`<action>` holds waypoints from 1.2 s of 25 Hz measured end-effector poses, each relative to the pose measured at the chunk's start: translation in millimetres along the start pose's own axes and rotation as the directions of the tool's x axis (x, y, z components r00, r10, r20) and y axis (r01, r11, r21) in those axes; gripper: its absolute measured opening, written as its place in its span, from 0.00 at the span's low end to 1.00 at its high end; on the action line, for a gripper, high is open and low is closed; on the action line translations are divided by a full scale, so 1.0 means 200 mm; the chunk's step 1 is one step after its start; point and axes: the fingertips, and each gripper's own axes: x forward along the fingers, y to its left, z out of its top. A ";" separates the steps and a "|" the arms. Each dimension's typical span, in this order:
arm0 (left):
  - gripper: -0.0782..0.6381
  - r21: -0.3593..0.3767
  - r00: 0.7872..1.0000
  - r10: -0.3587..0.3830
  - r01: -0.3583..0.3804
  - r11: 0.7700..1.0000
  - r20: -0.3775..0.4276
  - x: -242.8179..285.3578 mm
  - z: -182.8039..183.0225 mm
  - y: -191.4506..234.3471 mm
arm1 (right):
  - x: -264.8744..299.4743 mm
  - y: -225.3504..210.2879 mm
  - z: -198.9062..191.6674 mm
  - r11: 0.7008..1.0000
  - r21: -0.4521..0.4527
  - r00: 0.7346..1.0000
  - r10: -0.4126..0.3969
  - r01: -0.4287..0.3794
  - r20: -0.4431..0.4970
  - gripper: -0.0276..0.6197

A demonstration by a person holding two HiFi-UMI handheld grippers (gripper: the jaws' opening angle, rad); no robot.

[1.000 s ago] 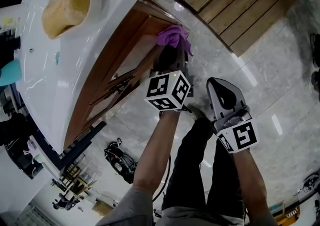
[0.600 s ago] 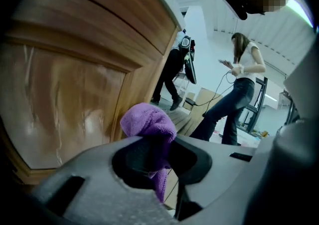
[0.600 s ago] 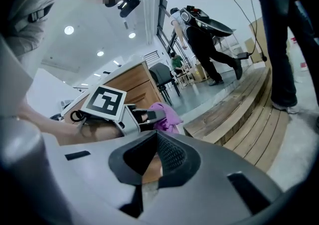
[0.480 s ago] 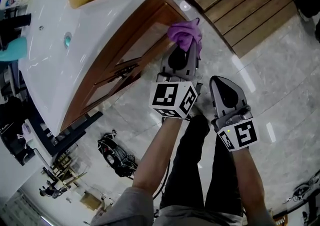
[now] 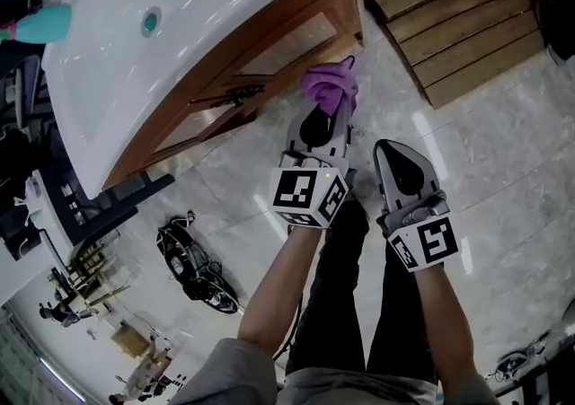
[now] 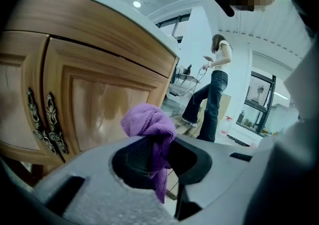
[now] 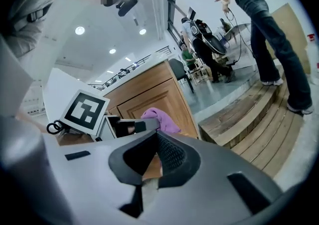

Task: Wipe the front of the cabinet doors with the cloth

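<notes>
The left gripper [image 5: 329,114] pinches one purple cloth [image 5: 329,83] between its jaws; a bunched wad sticks out past the tips and a tail hangs down through them. The cloth sits in front of the lower outer part of the right cabinet door [image 6: 107,104], close to the cabinet's end corner [image 6: 172,77]. Whether it touches the wood cannot be told.

Two wooden doors show. The left door [image 6: 15,94] meets the right one at a narrow vertical seam, and two ornate metal handles [image 6: 45,121] hang side by side along that seam. A white countertop [image 5: 180,44] overhangs the doors along their top edge.

Past the cabinet's end corner the pale tiled floor [image 5: 485,161] lies open. Beyond it the wooden steps [image 5: 449,8] run up close to that corner, leaving only a strip of floor between. A person in jeans [image 6: 214,89] stands further off on the boards.

The right gripper [image 5: 392,150] hangs just beside the left one, apart from the cabinet, over the floor. Its jaws are pressed together with nothing between them. The person's legs stand below both grippers.
</notes>
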 end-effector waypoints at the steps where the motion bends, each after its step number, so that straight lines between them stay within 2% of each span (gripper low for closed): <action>1: 0.19 -0.003 1.000 0.010 -0.010 1.000 0.001 -0.02 -0.01 0.02 | 0.00 0.01 0.00 1.000 -0.003 1.000 0.007 -0.007 -0.001 0.06; 10: 0.19 -0.028 0.996 0.092 -0.092 0.995 0.001 -0.14 -0.09 0.20 | 0.06 0.09 -0.05 0.999 -0.007 0.999 0.034 -0.034 0.003 0.06; 17: 0.19 -0.025 0.986 0.167 -0.168 0.986 -0.025 -0.17 -0.23 0.41 | 0.14 0.08 -0.13 0.999 -0.011 0.999 0.034 -0.034 -0.008 0.06; 23: 0.19 -0.019 0.974 0.221 -0.222 0.975 -0.053 -0.16 -0.34 0.60 | 0.21 0.07 -0.16 0.999 -0.030 1.000 0.016 -0.017 -0.021 0.06; 30: 0.19 0.018 0.961 0.262 -0.262 0.965 -0.089 -0.13 -0.44 0.78 | 0.27 0.07 -0.20 0.999 -0.033 0.999 -0.039 0.039 -0.014 0.06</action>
